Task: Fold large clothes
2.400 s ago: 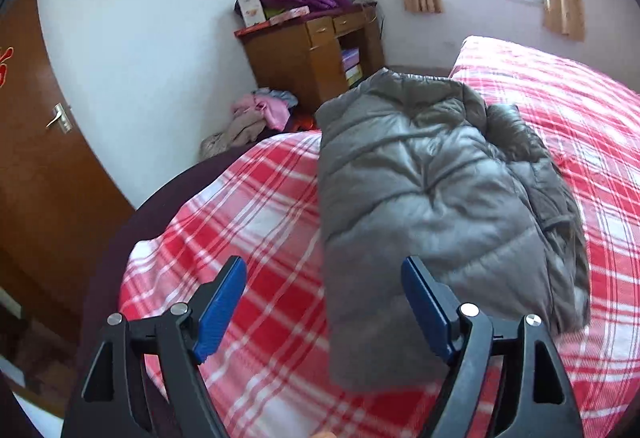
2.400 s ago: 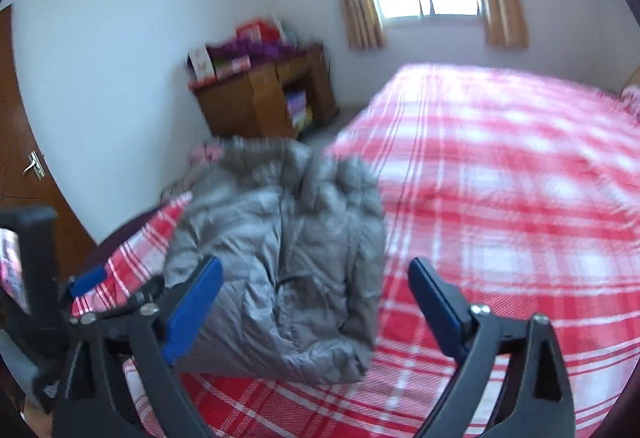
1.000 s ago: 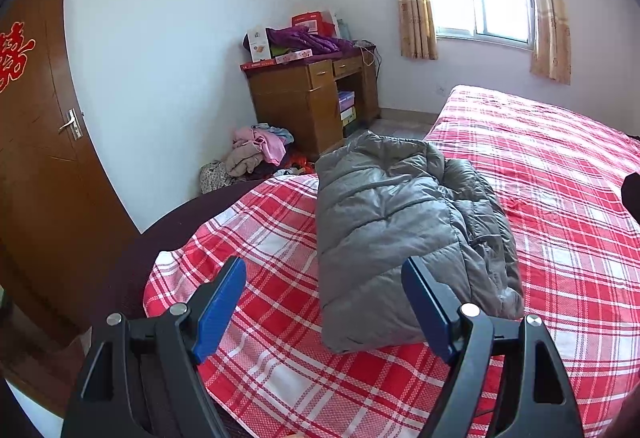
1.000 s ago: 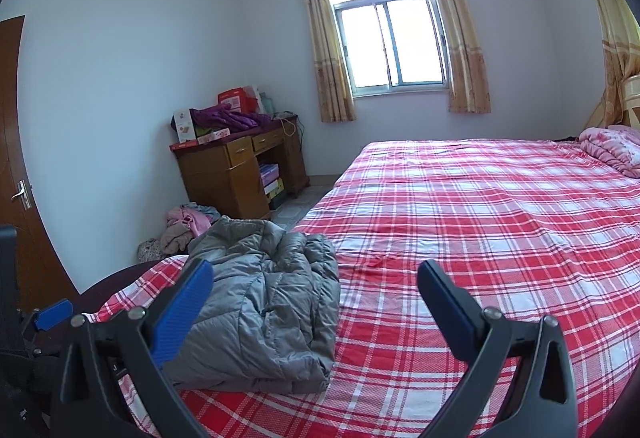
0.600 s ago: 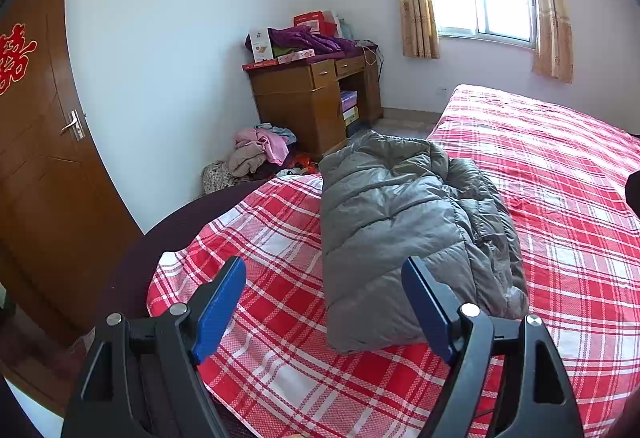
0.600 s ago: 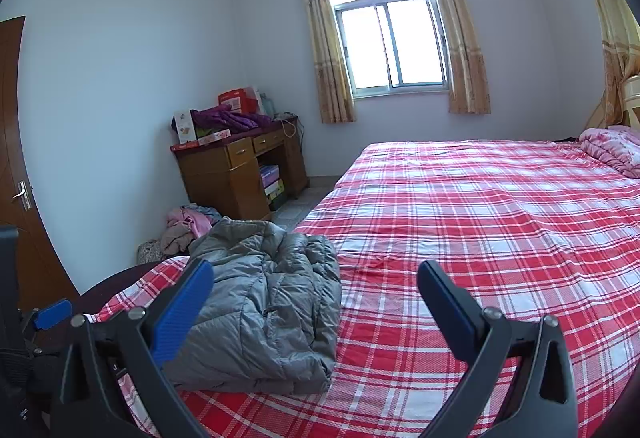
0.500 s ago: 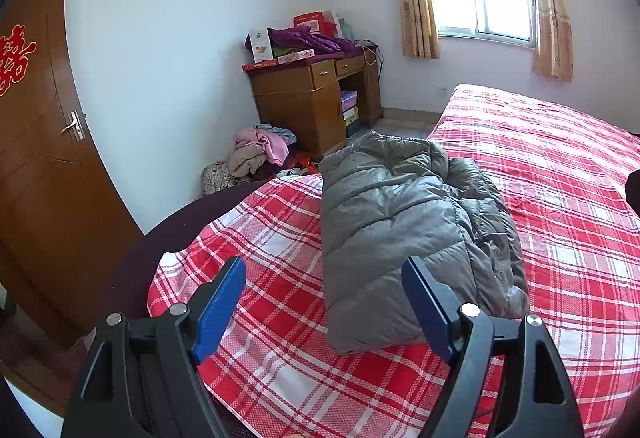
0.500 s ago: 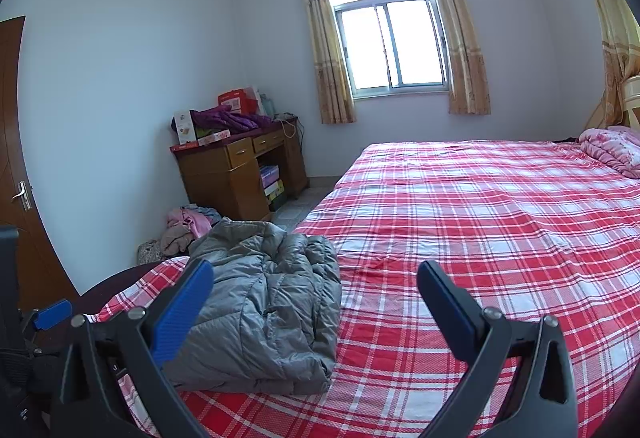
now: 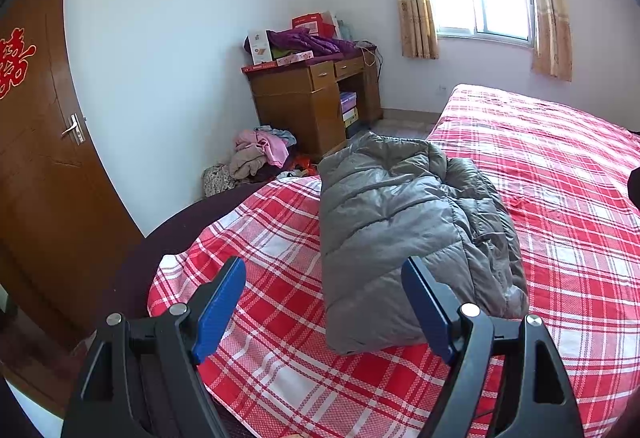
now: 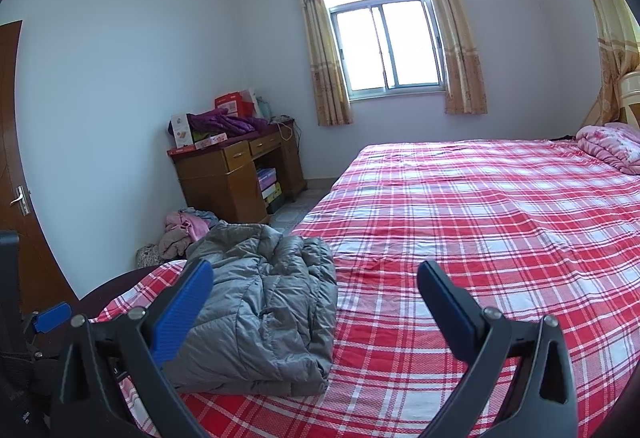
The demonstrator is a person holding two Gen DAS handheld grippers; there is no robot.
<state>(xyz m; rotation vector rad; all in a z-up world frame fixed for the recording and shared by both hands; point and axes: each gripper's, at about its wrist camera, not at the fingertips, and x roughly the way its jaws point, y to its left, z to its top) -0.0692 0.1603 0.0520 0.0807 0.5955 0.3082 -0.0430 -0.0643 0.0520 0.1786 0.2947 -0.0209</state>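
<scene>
From my remote seat I count one grey quilted puffer jacket (image 9: 404, 234), folded, on one bed with a red-and-white plaid sheet (image 10: 500, 222). I see two black grippers with blue pads: the left gripper (image 9: 324, 304) and the right gripper (image 10: 316, 308), each with two fingers spread apart and empty. One brown wooden table (image 10: 236, 178) stands by the wall, with one heap of pink and beige clothes (image 9: 260, 158) on the floor beside it. One window (image 10: 386, 44) carries two tan curtains, one per side. One brown door (image 9: 36, 166), one pink flowered quilt (image 10: 612, 146).
</scene>
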